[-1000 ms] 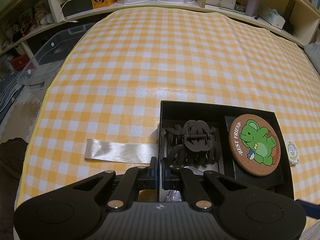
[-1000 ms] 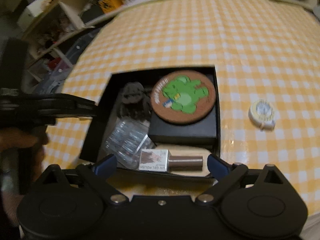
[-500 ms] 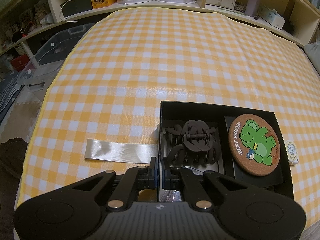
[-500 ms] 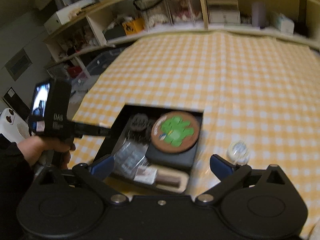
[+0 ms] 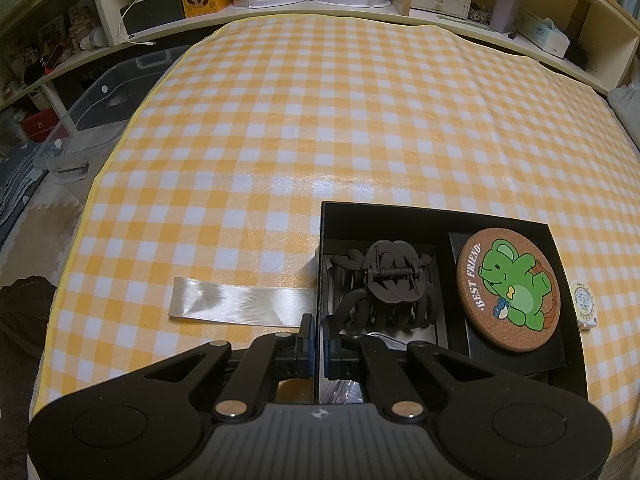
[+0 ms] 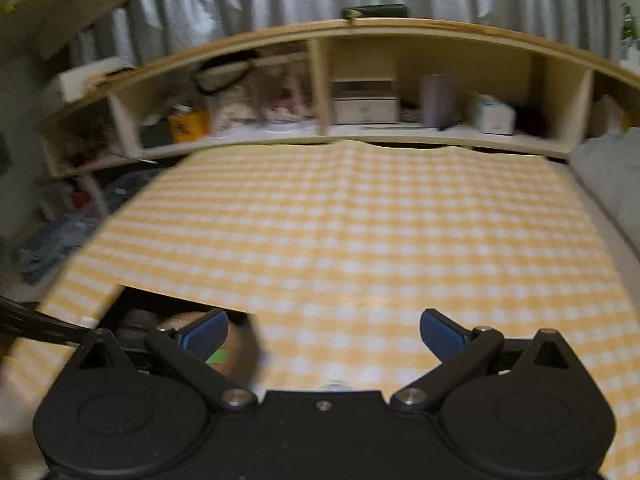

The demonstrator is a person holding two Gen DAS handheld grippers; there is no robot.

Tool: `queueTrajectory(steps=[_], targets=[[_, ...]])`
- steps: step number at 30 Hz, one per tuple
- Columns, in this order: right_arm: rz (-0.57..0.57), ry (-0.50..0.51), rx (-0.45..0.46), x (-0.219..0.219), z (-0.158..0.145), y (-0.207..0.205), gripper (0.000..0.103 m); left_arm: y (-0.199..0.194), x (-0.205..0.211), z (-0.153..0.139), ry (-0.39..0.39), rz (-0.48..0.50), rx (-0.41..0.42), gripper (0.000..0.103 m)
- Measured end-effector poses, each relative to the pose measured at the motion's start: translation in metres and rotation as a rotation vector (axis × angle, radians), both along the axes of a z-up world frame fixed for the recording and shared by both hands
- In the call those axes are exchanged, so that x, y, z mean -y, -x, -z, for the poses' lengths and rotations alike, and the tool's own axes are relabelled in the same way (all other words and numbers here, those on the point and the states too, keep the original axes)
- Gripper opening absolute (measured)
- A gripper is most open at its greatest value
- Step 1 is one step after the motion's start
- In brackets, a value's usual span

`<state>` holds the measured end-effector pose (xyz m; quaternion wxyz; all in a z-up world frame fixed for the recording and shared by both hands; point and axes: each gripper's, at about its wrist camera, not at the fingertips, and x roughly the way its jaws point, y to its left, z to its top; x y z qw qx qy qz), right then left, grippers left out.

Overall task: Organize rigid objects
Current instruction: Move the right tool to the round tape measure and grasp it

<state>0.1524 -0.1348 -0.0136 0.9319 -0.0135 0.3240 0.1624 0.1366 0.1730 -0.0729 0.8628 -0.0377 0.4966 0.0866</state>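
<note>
- Pads of the left gripper [image 5: 319, 334] stay pinched together on the left wall of the black box [image 5: 436, 219], nearly touching, one inside and one outside the wall; this view matches the earlier one, nothing shifted.
- Just beyond the pads, inside the box, lies the dark hair claw [image 5: 386, 286], and to its right the round cork coaster [image 5: 509, 289] with a green bear rests on a smaller black box, both where they were.
- Left of the box a pale ribbon [image 5: 240, 302] lies flat on the checked cloth [image 5: 320, 120]; right of the box, just beside its wall, sits a small white round case [image 5: 585, 303].
- The right gripper [image 6: 323, 330] stands wide open and holds nothing; its view has swung up since a second ago, so the box now shows only at the lower left, blurred, behind the left blue pad.
- Farther off, the cloth fills the middle of the right view, and the wooden shelf [image 6: 360, 32] with curtains behind has come into sight.
</note>
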Motion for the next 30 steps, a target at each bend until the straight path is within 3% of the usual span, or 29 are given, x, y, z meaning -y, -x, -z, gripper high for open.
queueTrajectory(steps=[5, 8, 10, 16, 19, 24, 27, 30], targets=[[-0.068, 0.008, -0.121, 0.012, 0.046, -0.016, 0.103, 0.0, 0.0, 0.0, -0.001, 0.0, 0.0, 0.004], [-0.074, 0.07, -0.18, 0.006, 0.065, -0.023, 0.101, 0.0, 0.0, 0.0, -0.001, 0.0, 0.0, 0.004], [-0.104, 0.092, -0.194, 0.002, 0.076, -0.025, 0.089, 0.0, 0.0, 0.0, -0.001, 0.001, 0.001, 0.004], [-0.167, 0.179, -0.252, -0.015, 0.109, -0.03, 0.078, 0.0, 0.002, -0.003, -0.007, 0.006, 0.008, 0.004], [-0.183, 0.203, -0.249, -0.02, 0.116, -0.03, 0.078, 0.001, 0.003, -0.003, -0.016, 0.012, 0.007, 0.003], [-0.185, 0.162, -0.236, -0.023, 0.118, -0.036, 0.078, 0.002, 0.006, -0.002, -0.046, 0.029, 0.005, 0.003], [-0.206, 0.159, -0.223, -0.025, 0.118, -0.037, 0.07, 0.001, 0.006, -0.003, -0.047, 0.028, 0.005, 0.002], [-0.206, 0.158, -0.21, -0.024, 0.116, -0.038, 0.053, 0.002, 0.006, -0.002, -0.05, 0.033, 0.006, 0.002]])
